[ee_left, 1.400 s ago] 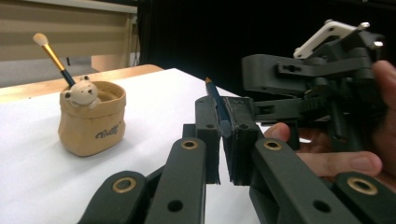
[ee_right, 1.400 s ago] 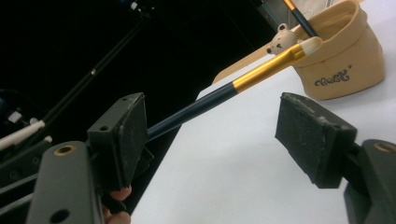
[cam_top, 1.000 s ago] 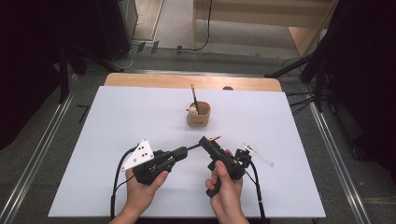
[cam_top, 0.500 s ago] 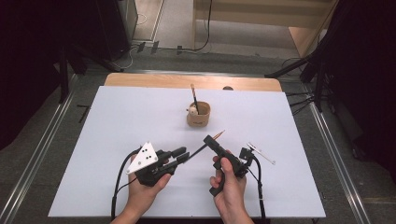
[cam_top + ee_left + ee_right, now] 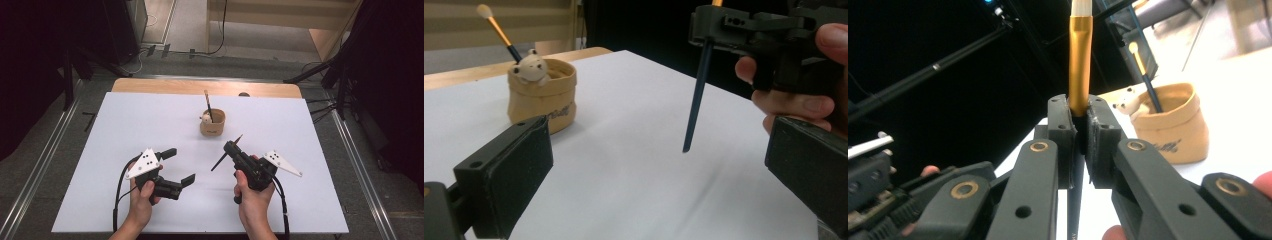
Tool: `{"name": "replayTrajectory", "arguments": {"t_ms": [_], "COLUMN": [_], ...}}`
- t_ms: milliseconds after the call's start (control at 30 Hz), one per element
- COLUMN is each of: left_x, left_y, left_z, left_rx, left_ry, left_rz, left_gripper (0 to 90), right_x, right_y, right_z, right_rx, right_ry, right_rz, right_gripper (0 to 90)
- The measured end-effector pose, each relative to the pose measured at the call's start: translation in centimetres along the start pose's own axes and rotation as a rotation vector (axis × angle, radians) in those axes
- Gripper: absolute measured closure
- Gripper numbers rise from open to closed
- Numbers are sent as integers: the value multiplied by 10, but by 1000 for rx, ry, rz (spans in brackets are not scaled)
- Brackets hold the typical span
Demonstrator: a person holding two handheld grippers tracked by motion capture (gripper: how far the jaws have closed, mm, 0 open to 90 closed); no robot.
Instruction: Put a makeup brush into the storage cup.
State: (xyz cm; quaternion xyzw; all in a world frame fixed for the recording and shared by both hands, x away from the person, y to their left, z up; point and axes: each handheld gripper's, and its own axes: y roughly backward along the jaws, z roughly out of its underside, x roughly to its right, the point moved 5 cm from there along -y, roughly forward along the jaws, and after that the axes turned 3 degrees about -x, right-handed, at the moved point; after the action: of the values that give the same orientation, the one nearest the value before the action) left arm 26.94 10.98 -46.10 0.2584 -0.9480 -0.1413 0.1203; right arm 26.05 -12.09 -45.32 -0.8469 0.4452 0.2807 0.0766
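Fingers of the left gripper [image 5: 180, 166] stand wide apart with nothing between them; they have just been opening, and that gripper sits low at about seven o'clock on the white surface [image 5: 125, 125], held in the person's left hand [image 5: 142, 200]. Just to its right, at about five o'clock, the right hand [image 5: 252, 197] holds the right gripper [image 5: 231, 148], whose fingers are clamped on a brush [image 5: 227, 152]; they have just been closing on it. In the right gripper view the pads pinch the brush at the base of its gold ferrule [image 5: 1080, 60], which rises straight up from between them, while the dark handle runs down below. In the left gripper view the handle [image 5: 696, 95] hangs tilted from the right gripper, its lower tip above the surface and not touching it. In the high view the brush lies slantwise through the fingers, one end toward seven o'clock and the other toward one o'clock.

Farther off, near the centre and toward twelve o'clock, a small tan pot [image 5: 212, 123] stands upright on the surface. A little bear figure [image 5: 205, 118] sits at its rim, and a second brush [image 5: 207, 105] leans inside it, bristles up.
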Motion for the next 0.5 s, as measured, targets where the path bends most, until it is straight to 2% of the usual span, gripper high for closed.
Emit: {"name": "replayTrajectory", "arguments": {"t_ms": [67, 100, 333, 500], "left_x": [-5, -8, -25, -36], "left_y": [6, 9, 28, 41], "left_z": [2, 3, 6, 12], "left_rx": [-3, -3, 12, 12], "left_ry": [-4, -5, -2, 0], "left_rz": [-9, -14, -63, -98], "left_gripper": [0, 0, 0, 0], "right_x": [-2, -3, -4, -5], "right_y": [0, 1, 1, 1], "right_z": [-2, -2, -5, -6], "right_rx": [2, -1, -9, -6], "right_ry": [59, 72, 136, 180], "right_rz": [20, 26, 43, 35], "right_gripper": [846, 846, 846, 846]}}
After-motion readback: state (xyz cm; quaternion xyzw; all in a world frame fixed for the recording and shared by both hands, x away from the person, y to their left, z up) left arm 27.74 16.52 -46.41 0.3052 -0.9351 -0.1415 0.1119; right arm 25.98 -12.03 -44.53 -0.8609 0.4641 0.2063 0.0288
